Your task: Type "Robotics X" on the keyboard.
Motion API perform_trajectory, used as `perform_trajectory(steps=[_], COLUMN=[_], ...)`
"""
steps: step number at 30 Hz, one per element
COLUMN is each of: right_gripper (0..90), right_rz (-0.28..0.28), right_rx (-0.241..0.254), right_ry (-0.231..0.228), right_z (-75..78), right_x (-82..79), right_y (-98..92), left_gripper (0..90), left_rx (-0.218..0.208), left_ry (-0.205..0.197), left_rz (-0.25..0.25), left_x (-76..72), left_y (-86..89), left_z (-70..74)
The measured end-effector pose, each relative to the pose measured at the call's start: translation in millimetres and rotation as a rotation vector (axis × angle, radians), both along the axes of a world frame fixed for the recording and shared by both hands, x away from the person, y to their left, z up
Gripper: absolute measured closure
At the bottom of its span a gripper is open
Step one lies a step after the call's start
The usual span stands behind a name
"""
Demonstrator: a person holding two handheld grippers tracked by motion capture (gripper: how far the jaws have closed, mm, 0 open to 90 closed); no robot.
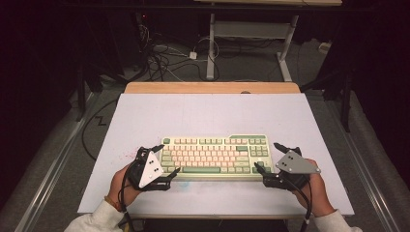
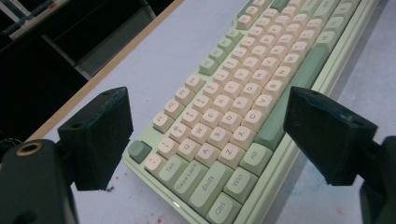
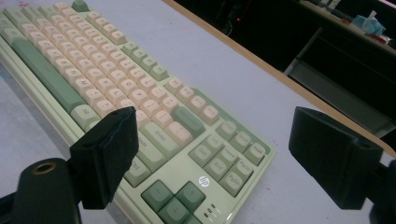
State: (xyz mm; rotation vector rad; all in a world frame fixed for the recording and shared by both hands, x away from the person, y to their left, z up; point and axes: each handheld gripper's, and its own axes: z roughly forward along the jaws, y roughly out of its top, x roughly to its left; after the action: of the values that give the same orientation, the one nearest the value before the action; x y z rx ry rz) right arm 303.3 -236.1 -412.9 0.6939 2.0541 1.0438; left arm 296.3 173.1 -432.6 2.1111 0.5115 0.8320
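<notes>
A pale green keyboard (image 1: 215, 157) with cream and green keys lies flat in the near middle of the white tabletop (image 1: 208, 113). My left gripper (image 1: 168, 158) is open at the keyboard's left end, one jaw by the far corner and one by the near edge. In the left gripper view the keyboard (image 2: 233, 116) runs away between the wide-apart jaws of the left gripper (image 2: 210, 135). My right gripper (image 1: 266, 155) stands open at the right end in the same way. From the right gripper (image 3: 219, 140), the keyboard's arrow keys (image 3: 175, 200) lie just ahead.
A wooden strip (image 1: 212, 87) edges the table's far side. Beyond it stand another desk's white legs (image 1: 211, 48) and tangled cables (image 1: 159, 58) on the floor. Faint red specks (image 1: 129, 155) mark the tabletop left of the keyboard. Bare tabletop stretches behind the keyboard.
</notes>
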Motion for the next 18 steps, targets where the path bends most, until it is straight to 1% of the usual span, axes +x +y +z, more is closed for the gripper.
perform_trajectory(steps=[4,13,18], right_gripper=[16.6,16.6,16.6], right_rz=[-0.007,-0.035,-0.038], right_rx=[0.000,-0.003,-0.005], right_ry=[-0.004,-0.002,-0.001], right_z=[-0.3,-3.2,-5.3], right_x=[-2.4,-7.8,-10.0], right_y=[-5.2,-18.4,-23.7], left_gripper=[15.0,15.0,15.0], left_rx=[0.006,0.007,0.006], left_ry=[0.005,0.018,0.024], left_rz=[0.007,0.034,0.046], left_x=[-1.6,-4.8,-6.3], left_y=[5.2,17.4,23.5], left_z=[-2.2,-6.5,-8.5])
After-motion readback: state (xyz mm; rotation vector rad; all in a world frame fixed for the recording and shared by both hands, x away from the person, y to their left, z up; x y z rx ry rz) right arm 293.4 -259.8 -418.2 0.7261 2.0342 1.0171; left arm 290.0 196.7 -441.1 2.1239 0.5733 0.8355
